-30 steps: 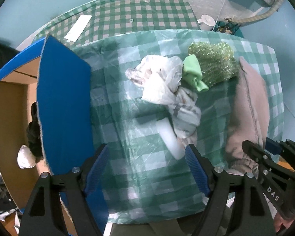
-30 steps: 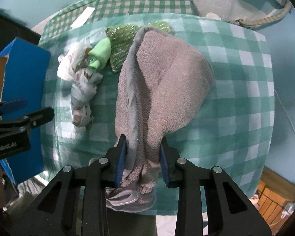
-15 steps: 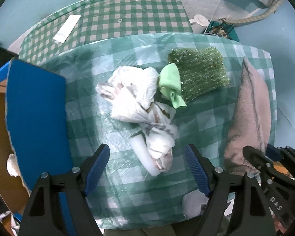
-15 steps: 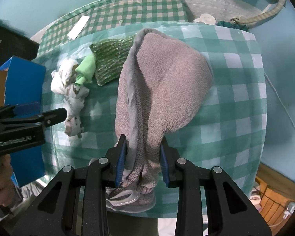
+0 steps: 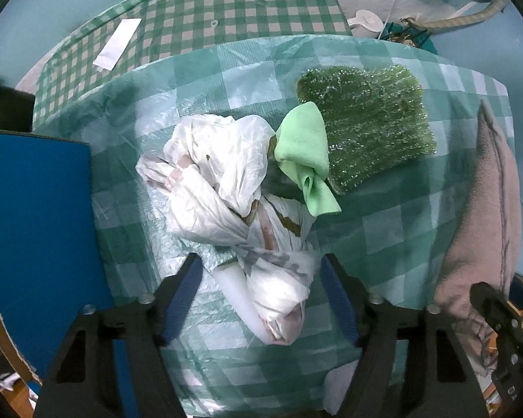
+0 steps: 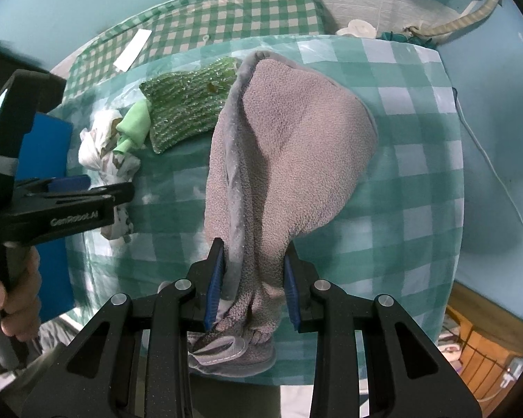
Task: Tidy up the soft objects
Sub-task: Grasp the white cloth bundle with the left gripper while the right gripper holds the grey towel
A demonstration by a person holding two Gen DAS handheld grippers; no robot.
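Only my right wrist view shows the right gripper (image 6: 252, 278) clamped on the grey fleece towel (image 6: 293, 160) draped over the tabletop (image 6: 418, 181). My left gripper (image 5: 259, 296) hangs spread apart, straddling the white plastic bag bundle (image 5: 226, 188).

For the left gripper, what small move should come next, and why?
Probably close the left gripper on the white bundle. Its jaws stand open on either side of the bundle's near end, and the right gripper is already shut on the grey towel.
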